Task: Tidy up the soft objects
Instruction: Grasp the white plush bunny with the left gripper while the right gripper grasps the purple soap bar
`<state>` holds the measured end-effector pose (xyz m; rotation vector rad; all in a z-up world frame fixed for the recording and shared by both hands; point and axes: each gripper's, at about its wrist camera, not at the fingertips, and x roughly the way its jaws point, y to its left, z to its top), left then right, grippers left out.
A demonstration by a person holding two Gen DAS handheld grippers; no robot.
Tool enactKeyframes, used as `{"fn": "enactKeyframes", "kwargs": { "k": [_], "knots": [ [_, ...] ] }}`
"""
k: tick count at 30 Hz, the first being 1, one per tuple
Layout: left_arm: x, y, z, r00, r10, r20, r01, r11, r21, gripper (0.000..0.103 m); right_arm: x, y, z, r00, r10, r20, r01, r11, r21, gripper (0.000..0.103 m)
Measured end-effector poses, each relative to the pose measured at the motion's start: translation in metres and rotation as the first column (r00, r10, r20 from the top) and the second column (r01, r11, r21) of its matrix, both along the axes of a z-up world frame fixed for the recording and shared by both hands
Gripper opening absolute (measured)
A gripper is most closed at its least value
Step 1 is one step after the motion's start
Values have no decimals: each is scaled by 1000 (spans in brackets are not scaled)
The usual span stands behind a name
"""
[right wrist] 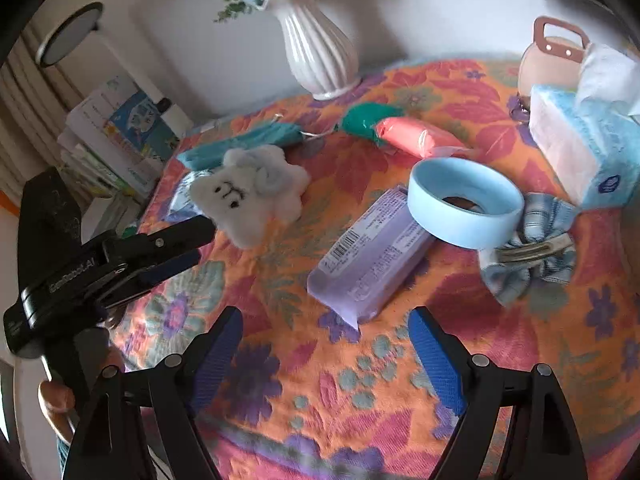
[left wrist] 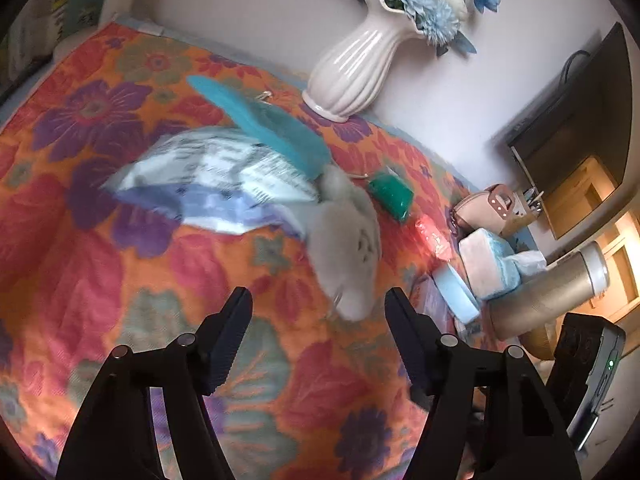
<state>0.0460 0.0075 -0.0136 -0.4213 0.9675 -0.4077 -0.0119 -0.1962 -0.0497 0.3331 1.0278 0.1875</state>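
A fluffy white plush [left wrist: 348, 248] with a stitched face lies on the floral cloth [left wrist: 100, 208]. It overlaps a white-and-blue plastic packet [left wrist: 208, 184] and a teal cloth piece [left wrist: 272, 128]. My left gripper [left wrist: 318, 304] is open, and the plush's near end sits just beyond its fingertips without touching them. In the right wrist view the left gripper [right wrist: 192, 244] points at the plush [right wrist: 248, 192] from the left. My right gripper [right wrist: 326, 320] is open with nothing between its fingers. A purple packet [right wrist: 372, 264] lies just ahead of it.
A green soft item [right wrist: 364, 120] and a red packet [right wrist: 416, 140] lie behind a light blue ring [right wrist: 440, 232]. A checked bow clip [right wrist: 532, 256], tissue box [right wrist: 580, 148] and bag [right wrist: 552, 60] are at the right. A white vase [right wrist: 316, 48] stands at the back, books [right wrist: 116, 136] at the left.
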Motion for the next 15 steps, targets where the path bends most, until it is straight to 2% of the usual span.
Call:
{"fn": "enactKeyframes", "kwargs": {
  "k": [3, 6, 7, 9, 13, 15],
  "knots": [
    [14, -9, 2, 1000, 11, -6, -11, 1000, -29, 66, 14, 8, -3, 999, -37, 10, 37, 995, -95, 84],
    [26, -18, 4, 1000, 21, -12, -21, 999, -27, 64, 25, 14, -6, 998, -66, 23, 69, 985, -157, 84],
    [27, -21, 4, 1000, 21, -10, -21, 1000, -15, 47, 27, 17, -6, 996, -78, 30, 82, 977, -195, 77],
    [31, -28, 0, 999, 8, -36, -7, 1000, 19, 33, 28, 21, -7, 995, -97, 31, 102, 957, -272, 62],
    [17, -22, 1, 1000, 1, -13, -1, 1000, 7, 29, 18, 13, -4, 997, -69, 45, 79, 963, -258, 51],
    [3, -14, 1, 1000, -20, -24, 19, 999, -36, 29, 12, 8, -3, 998, -51, 43, 59, 968, -242, 48]
  ]
}}
